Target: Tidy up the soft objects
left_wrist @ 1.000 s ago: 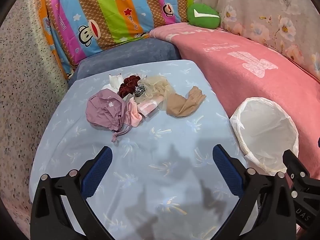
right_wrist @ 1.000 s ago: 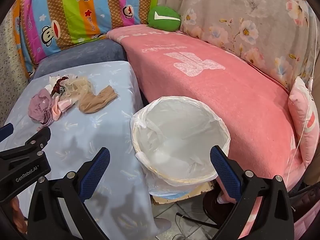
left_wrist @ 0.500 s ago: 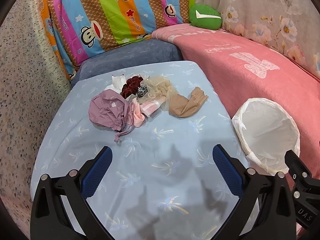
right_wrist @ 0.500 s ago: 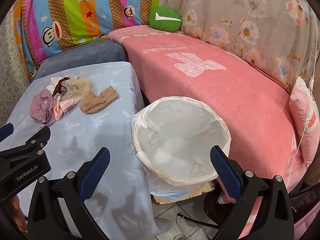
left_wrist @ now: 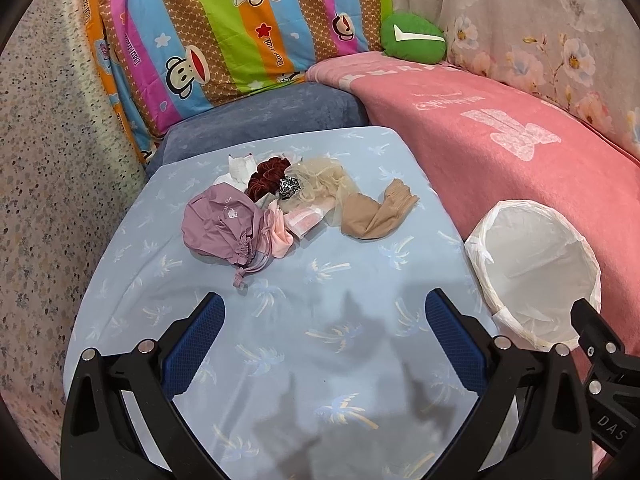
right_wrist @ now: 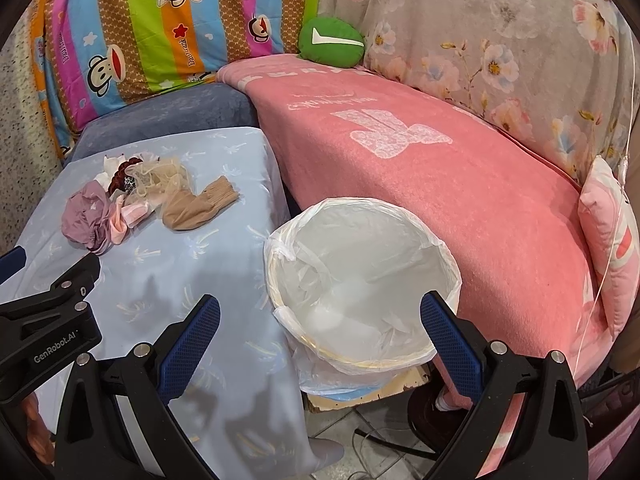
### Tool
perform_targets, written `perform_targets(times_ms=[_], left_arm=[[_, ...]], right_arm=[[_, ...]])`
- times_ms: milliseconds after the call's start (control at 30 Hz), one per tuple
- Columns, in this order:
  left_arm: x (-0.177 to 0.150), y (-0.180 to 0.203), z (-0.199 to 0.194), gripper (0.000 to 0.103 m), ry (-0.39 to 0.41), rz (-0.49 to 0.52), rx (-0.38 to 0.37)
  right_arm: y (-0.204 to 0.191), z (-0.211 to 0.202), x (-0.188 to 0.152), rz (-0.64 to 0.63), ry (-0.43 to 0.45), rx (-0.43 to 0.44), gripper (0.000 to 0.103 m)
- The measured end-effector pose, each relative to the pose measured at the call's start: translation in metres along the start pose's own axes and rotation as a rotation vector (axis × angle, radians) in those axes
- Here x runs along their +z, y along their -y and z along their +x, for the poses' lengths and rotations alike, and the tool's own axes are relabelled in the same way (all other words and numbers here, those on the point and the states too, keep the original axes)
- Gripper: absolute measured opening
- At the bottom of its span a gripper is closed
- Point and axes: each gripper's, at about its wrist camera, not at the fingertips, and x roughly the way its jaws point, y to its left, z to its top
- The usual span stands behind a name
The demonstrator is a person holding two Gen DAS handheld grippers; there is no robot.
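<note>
A heap of soft things lies at the far side of a table under a pale blue cloth (left_wrist: 288, 320): a mauve drawstring pouch (left_wrist: 222, 224), a dark red scrunchie (left_wrist: 266, 178), pink socks (left_wrist: 280, 234), a beige net (left_wrist: 320, 180) and a tan stocking (left_wrist: 376, 214). The same heap shows at the left of the right wrist view, with the pouch (right_wrist: 86, 214) and stocking (right_wrist: 198, 204). My left gripper (left_wrist: 324, 320) hangs open over the bare cloth, short of the heap. My right gripper (right_wrist: 320, 322) is open above the white-lined basket (right_wrist: 362, 276), holding nothing.
The basket (left_wrist: 532, 268) stands right of the table, against a sofa under a pink blanket (right_wrist: 432, 168). A striped monkey-print cushion (left_wrist: 224, 28) and a green cushion (left_wrist: 412, 38) lean at the back. A pink pillow (right_wrist: 612, 240) sits far right.
Both views have shifted slightly, so the heap sits a little lower and nearer in the left wrist view. Both grippers remain open and empty.
</note>
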Motion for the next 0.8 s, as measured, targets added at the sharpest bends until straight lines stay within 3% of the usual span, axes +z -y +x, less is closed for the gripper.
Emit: perform_targets(times_ms=[800], left_arm=[[0.0013, 0.0037, -0.0003, 0.096, -0.002, 0.006, -0.004]], right_arm=[[0.0036, -0.0013, 0.0009, 0.000, 0.003, -0.006, 0.097]])
